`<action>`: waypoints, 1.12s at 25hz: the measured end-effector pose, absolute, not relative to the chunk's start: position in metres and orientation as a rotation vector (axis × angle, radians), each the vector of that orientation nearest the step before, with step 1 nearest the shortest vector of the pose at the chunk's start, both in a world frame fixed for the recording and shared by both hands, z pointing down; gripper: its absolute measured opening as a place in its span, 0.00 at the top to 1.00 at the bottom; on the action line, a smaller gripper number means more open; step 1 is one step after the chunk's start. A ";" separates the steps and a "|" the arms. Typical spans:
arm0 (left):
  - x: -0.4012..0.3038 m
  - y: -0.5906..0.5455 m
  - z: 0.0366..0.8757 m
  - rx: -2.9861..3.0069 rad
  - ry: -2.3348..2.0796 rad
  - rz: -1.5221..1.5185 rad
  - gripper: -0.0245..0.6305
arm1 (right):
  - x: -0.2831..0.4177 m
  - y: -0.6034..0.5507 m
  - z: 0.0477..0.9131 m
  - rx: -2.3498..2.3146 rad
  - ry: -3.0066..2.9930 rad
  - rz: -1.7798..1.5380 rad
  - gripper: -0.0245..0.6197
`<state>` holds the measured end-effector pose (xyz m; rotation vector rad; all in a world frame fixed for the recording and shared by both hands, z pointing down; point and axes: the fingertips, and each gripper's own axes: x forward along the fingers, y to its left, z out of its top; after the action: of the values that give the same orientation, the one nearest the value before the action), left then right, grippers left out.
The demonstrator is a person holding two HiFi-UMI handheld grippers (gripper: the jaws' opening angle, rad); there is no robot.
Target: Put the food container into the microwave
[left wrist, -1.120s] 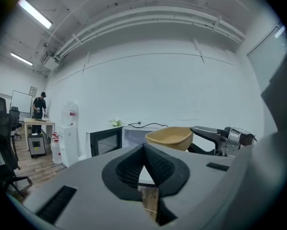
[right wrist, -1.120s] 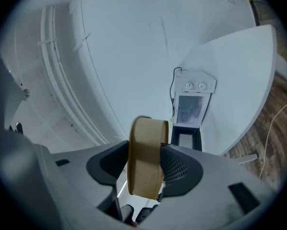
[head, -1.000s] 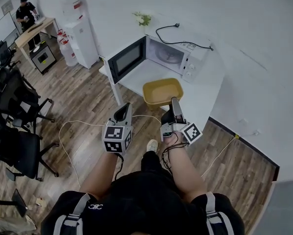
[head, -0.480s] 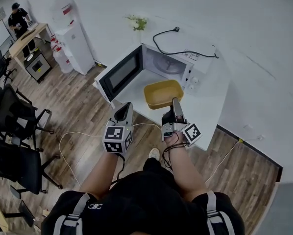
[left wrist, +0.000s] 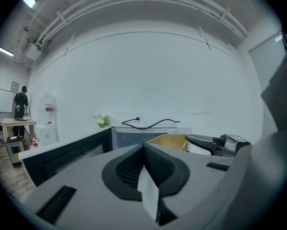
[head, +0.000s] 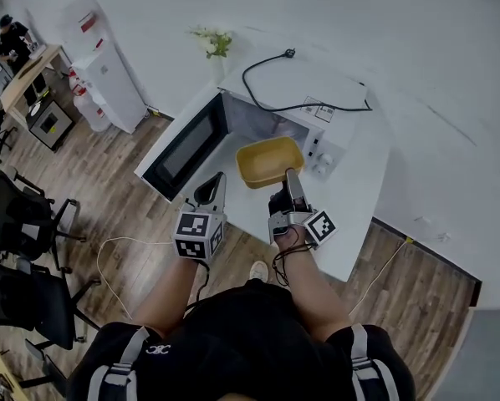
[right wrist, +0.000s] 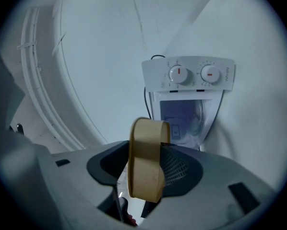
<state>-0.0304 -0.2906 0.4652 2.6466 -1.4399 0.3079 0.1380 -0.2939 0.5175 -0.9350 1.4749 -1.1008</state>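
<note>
A tan food container (head: 269,160) hangs in front of the open cavity of a white microwave (head: 293,92), a little above the table. My right gripper (head: 290,177) is shut on its near rim. In the right gripper view the container (right wrist: 146,159) shows edge-on between the jaws, with the microwave (right wrist: 189,102) and its two knobs straight ahead. The dark door (head: 181,146) stands swung open to the left. My left gripper (head: 212,192) hovers beside the door, shut and empty; its view shows the container (left wrist: 171,140) to the right.
The microwave sits on a white table (head: 363,190) against the wall, with a black power cord (head: 296,104) lying on top. A small plant (head: 216,43) stands behind it. A water dispenser (head: 101,67), office chairs (head: 20,224) and a floor cable (head: 108,253) are at left.
The view has closed in on the microwave. The right gripper has carried the container forward and up, nearer the open cavity. The left gripper moved along, staying shut.
</note>
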 end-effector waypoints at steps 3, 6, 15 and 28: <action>-0.023 -0.326 0.467 2.631 -1.452 0.329 0.94 | 0.145 -0.322 0.527 -0.934 1.468 -1.131 0.64; -0.021 -0.349 0.468 2.607 -1.472 0.324 0.94 | 0.151 -0.340 0.538 -0.948 1.453 -1.154 0.64; -0.009 -0.385 0.479 2.617 -1.420 0.345 0.94 | 0.166 -0.371 0.561 -1.009 1.382 -1.167 0.64; -0.034 -0.463 0.470 2.663 -1.283 0.314 0.94 | 0.183 -0.447 0.588 -1.085 1.155 -1.034 0.64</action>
<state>-0.0339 -0.4632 0.4696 2.6630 -1.2827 0.3143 0.1834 -0.4467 0.5875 -1.0853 1.1555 -1.0339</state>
